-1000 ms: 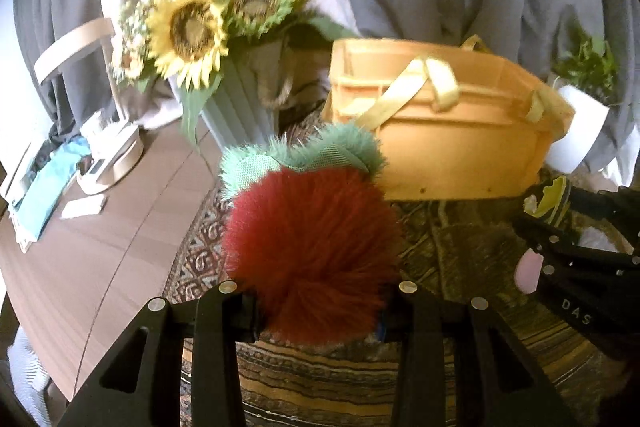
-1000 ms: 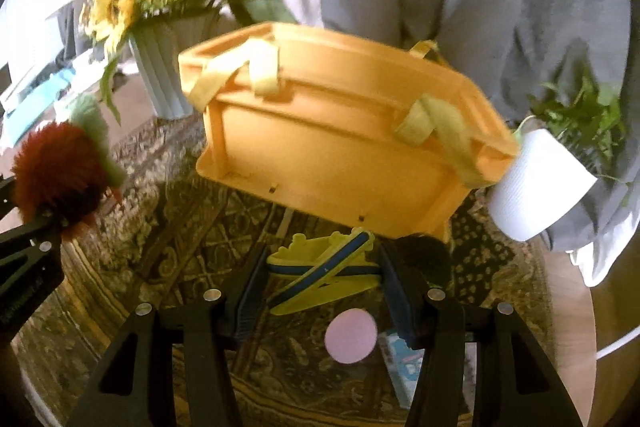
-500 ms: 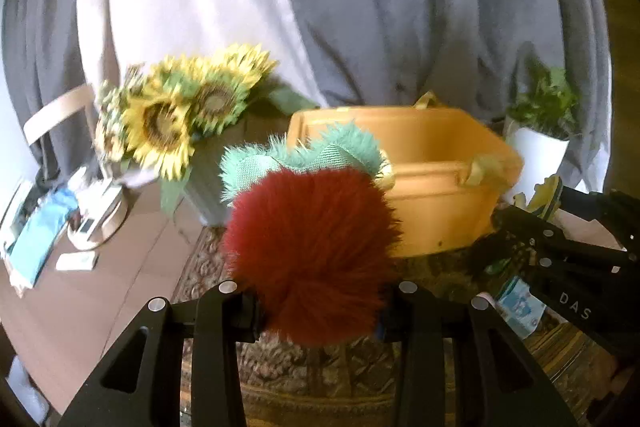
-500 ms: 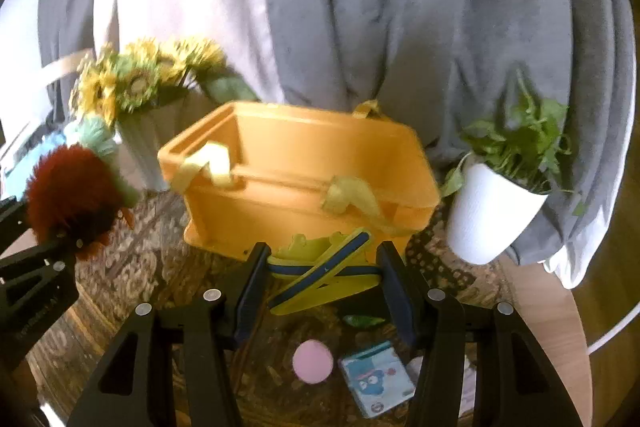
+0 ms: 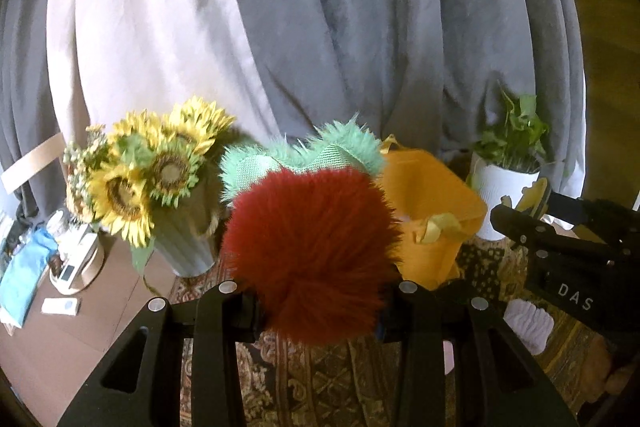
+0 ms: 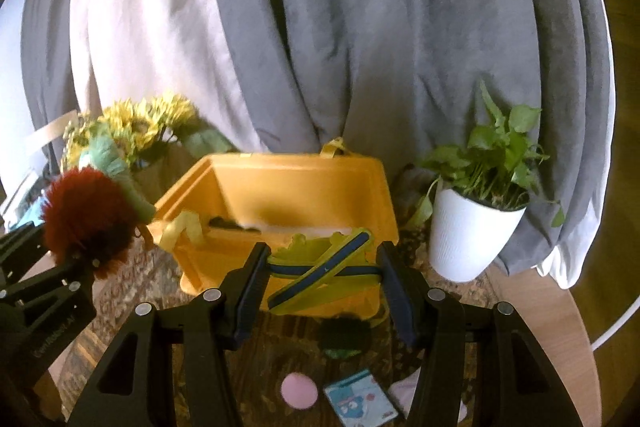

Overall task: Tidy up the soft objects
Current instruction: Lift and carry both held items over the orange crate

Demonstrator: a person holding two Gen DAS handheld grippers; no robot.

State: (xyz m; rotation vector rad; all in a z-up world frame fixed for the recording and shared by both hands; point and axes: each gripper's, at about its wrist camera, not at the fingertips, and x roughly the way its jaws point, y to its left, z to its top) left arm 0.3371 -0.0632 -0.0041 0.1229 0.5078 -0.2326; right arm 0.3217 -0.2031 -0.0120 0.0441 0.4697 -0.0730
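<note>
Red furry toy [image 5: 312, 251] sits clamped in left tool [image 5: 316, 301]; right tool [image 6: 322, 277] grips yellow slipper [image 6: 320, 267].

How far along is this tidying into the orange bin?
Something dark and something white already lie inside the orange plastic bin. In hand: the left tongs grip a fluffy red strawberry toy, the right tongs a yellow-and-blue slipper. Left on the patterned rug: a pink round pad and a small blue packet.

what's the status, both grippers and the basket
Left gripper shut on red furry toy. Right gripper shut on yellow slippers. Orange basket ahead, open, nothing blocking.
</note>
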